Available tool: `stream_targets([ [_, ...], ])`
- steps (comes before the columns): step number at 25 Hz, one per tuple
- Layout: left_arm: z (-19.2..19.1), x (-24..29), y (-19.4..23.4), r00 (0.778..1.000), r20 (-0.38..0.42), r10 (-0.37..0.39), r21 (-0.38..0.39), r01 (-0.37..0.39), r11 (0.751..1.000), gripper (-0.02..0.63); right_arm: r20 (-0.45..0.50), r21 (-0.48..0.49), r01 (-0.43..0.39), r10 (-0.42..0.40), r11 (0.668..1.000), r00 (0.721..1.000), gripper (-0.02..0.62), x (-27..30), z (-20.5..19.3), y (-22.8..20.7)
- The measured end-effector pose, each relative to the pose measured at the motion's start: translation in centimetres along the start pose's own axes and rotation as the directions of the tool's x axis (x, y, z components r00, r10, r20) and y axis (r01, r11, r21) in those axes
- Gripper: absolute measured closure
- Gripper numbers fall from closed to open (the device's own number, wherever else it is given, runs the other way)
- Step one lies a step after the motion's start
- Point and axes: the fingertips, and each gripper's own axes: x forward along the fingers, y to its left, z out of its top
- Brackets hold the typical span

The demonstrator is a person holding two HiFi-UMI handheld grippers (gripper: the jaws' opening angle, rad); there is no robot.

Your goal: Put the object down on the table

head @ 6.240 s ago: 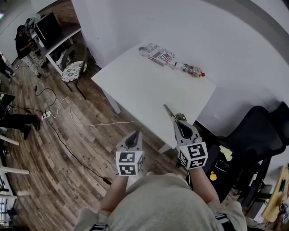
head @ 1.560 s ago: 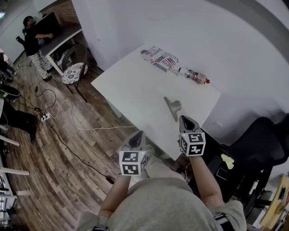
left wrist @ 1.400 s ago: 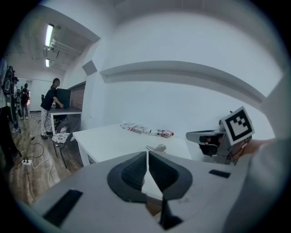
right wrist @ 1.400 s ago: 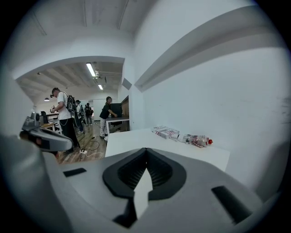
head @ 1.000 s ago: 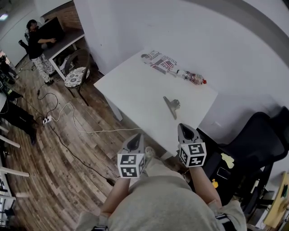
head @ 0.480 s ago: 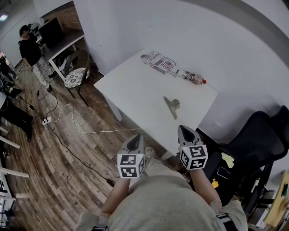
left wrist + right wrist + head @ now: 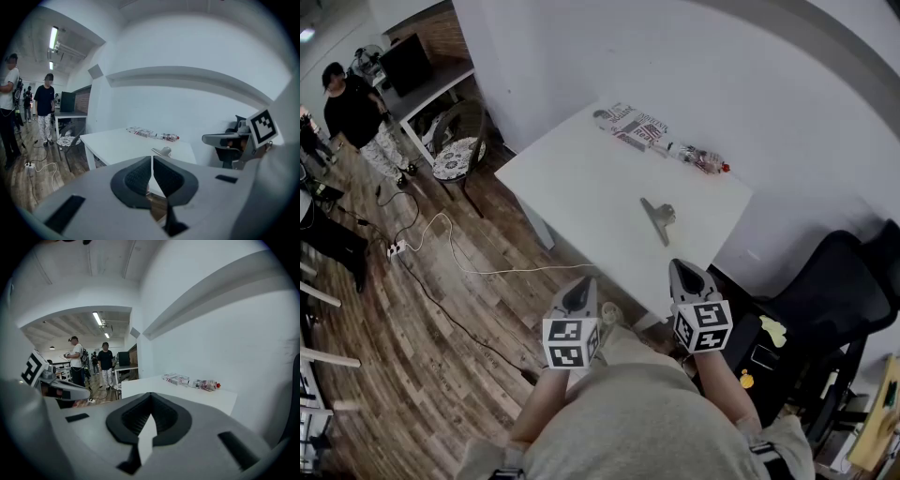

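While the metal clip (image 7: 657, 220) lies flat on the white surface (image 7: 581, 178), toward its right side, the left gripper (image 7: 579, 289) and the right gripper (image 7: 682, 272) hover short of the near edge, well apart from the clip. Each has its jaws pressed together and holds nothing.

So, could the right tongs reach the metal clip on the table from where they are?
Probably yes: the clip lies on bare table just ahead of the right tongs, nothing between; they are shut.
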Motion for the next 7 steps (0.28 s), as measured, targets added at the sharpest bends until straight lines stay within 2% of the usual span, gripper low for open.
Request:
stream_targets([
  [7,-0.22,0.26,0.16,1.0,-0.007,-0.005,-0.003,0.005,1.0,0.591,-0.003,0.002,0.005,-0.005,1.0,1.0,0.595,0.17,-0.05,0.05],
])
